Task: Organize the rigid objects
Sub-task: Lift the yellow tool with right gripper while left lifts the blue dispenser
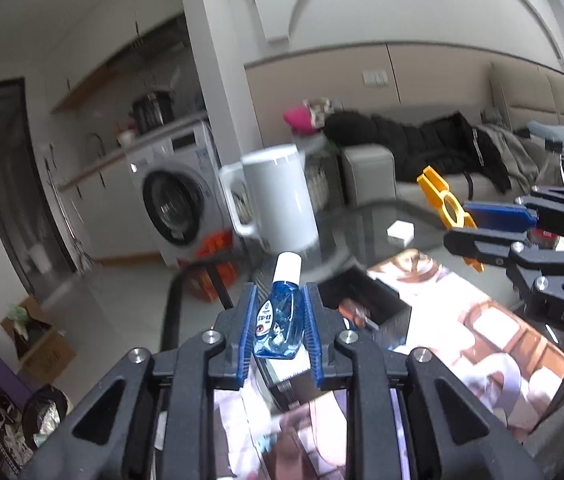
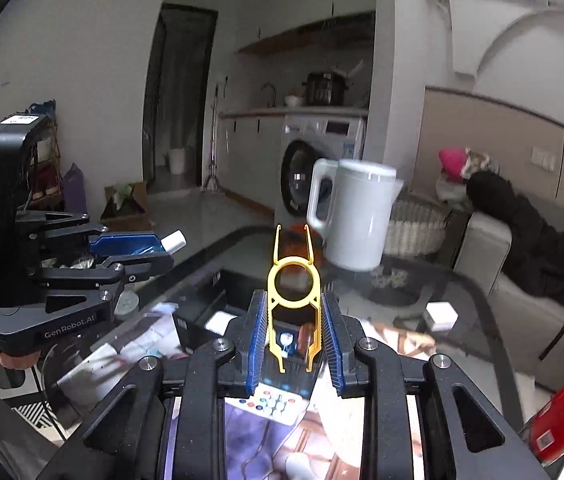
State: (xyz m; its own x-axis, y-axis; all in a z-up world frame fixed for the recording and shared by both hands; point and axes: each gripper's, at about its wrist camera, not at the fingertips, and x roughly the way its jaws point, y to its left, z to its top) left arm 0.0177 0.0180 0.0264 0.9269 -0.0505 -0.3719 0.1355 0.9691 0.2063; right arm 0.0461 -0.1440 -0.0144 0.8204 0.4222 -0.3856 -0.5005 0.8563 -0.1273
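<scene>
In the left wrist view we see our left tool [image 1: 280,330] at bottom centre, its ribbed blue pads clamped on a small blue bottle [image 1: 278,328] of clear, faceted plastic; its white cap points up and away, long axis running along the fingers. In the right wrist view our right tool [image 2: 293,334] at bottom centre is closed on the two thin legs of a flat yellow plastic clip [image 2: 293,292], a ring with slim prongs at each end, standing upright in the frame with its long axis along the fingers. Both items are held above a dark glass table [image 2: 461,292]. Beyond them, just above centre, stands a smooth white jug [image 2: 351,216] with a looped handle on its left side.
</scene>
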